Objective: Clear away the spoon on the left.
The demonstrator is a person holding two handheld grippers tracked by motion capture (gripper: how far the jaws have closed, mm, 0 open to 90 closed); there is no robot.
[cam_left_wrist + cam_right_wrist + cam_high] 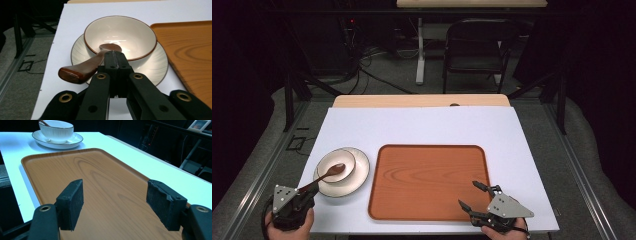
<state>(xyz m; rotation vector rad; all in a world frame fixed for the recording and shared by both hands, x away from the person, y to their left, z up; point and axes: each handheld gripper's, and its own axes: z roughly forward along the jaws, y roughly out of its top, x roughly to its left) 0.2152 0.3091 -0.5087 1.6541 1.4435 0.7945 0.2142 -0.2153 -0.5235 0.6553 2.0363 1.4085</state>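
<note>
A dark brown wooden spoon lies with its head in a cream bowl that stands on a ribbed cream plate. In the left gripper view my left gripper has its jaws pressed together, tips at the spoon's neck, and the handle runs out along their left side; whether the jaws pinch it I cannot tell. In the high view this left gripper sits at the table's front left, by the spoon. My right gripper stands open over the front right of the wooden tray, nothing between its pads.
The tray lies in the middle of the white table top, the plate just to its left. A dark folding chair and a table leg stand beyond the far edge. Grey floor and cables lie to the left.
</note>
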